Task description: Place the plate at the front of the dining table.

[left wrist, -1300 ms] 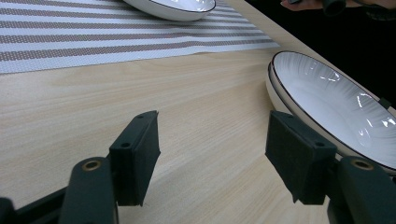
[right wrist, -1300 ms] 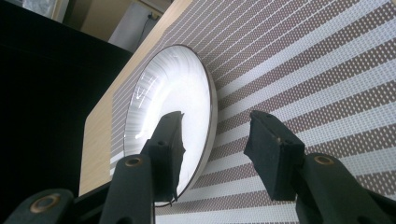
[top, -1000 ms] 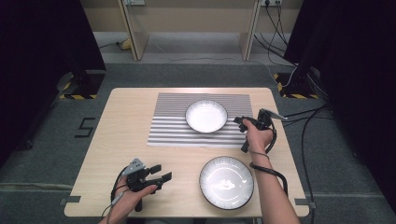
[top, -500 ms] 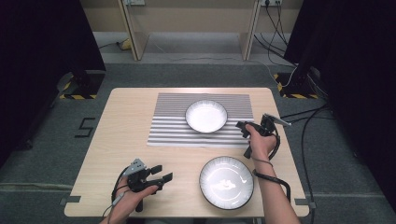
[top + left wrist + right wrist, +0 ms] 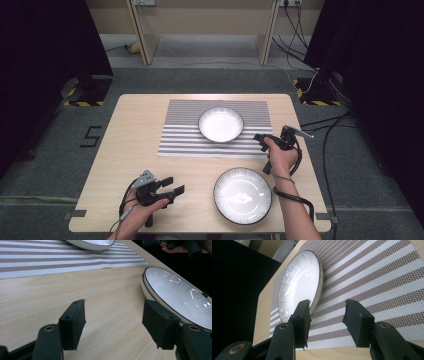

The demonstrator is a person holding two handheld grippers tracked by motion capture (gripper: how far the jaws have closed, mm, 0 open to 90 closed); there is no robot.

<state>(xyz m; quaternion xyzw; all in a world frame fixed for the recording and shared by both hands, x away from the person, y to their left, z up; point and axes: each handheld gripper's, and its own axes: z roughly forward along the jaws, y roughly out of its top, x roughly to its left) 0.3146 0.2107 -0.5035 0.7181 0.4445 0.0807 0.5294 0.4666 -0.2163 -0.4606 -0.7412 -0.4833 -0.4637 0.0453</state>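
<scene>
Fingers of the right gripper (image 5: 325, 322) stand spread with nothing between them, low over the striped placemat (image 5: 372, 282); in the right gripper view one finger sits just in front of the rim of the white plate (image 5: 299, 282) that lies on the mat, whether touching it I cannot tell. In the high view this right gripper (image 5: 261, 141) is at centre right of the frame, held by the right hand (image 5: 281, 156) near the mat's lower right corner, its tips pointing toward the plate on the mat (image 5: 221, 124). Fingers of the left gripper (image 5: 113, 326) are likewise spread wide and hold nothing, hovering just above the bare wooden tabletop (image 5: 50, 290). In the left gripper view a second white plate (image 5: 180, 295) with a dark rim lies on the wood just beside the finger at the right of the frame. From above, the left gripper (image 5: 172, 186) is at lower left of centre, held by the left hand (image 5: 145, 212), pointing toward that second plate (image 5: 243, 195), which rests on the tabletop (image 5: 135, 130) near its front edge, below the placemat (image 5: 180, 130) and well apart from the plate on it. A cable trails from each gripper.
</scene>
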